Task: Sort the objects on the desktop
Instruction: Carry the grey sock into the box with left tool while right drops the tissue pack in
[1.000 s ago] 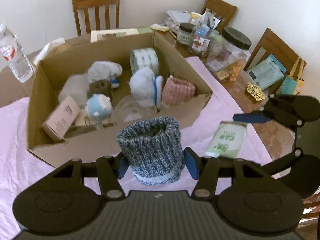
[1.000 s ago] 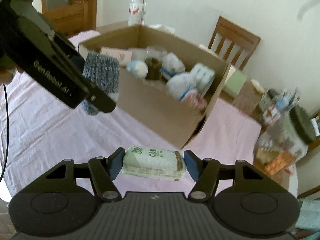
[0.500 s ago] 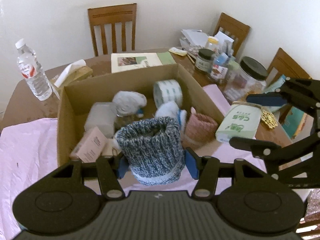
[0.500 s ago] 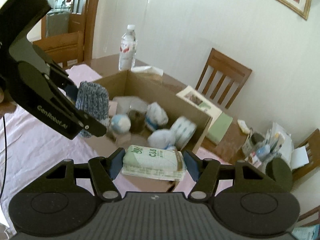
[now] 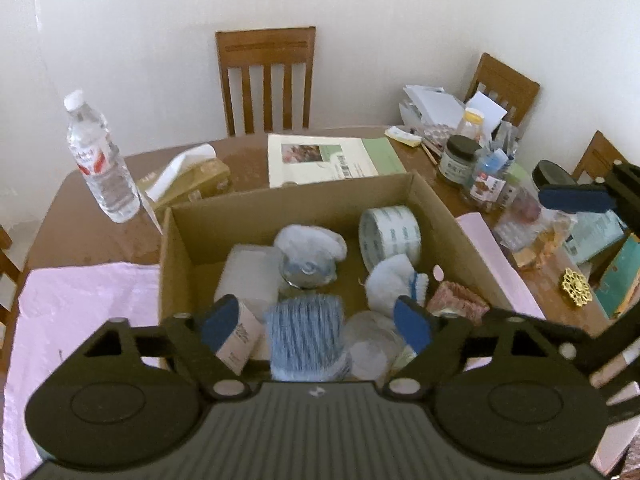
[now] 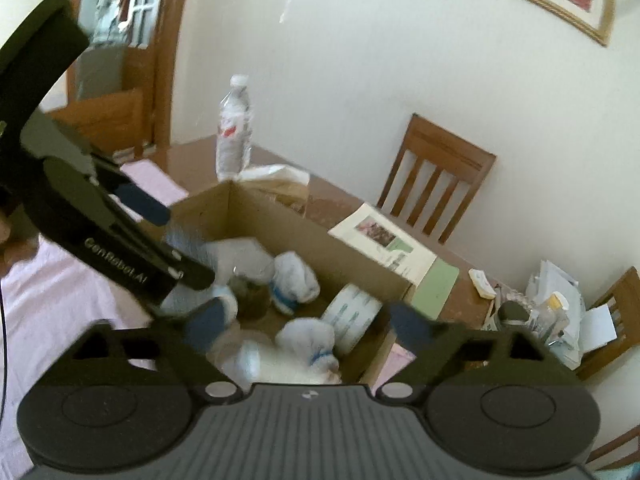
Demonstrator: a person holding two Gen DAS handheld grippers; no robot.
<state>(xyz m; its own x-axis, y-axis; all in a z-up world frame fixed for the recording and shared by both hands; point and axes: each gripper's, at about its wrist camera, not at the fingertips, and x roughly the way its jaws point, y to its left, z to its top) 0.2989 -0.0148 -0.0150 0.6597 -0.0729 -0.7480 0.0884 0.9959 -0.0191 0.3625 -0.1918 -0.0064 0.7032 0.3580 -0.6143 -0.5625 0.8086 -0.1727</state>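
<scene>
Left gripper [image 5: 316, 326] jaws opening, pads clear of the blue knit sleeve [image 5: 306, 336] – blurred, dropping into the cardboard box [image 5: 304, 208]. Right gripper [image 6: 308, 330] jaws opening too, nothing between. Risk: sleeve bounces off the jar [image 5: 307, 270] – tape roll [image 5: 390, 236] behind crowds the floor.

cardboard box [image 5: 440, 204] packed w/ items, little room inside; open air above rim.

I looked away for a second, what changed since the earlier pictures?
Both grippers came over the box and let go. The left gripper is opening, the knit cup dropping between its fingers. The right gripper is opening, its pack gone from view. The box contents and bottle stayed.
</scene>
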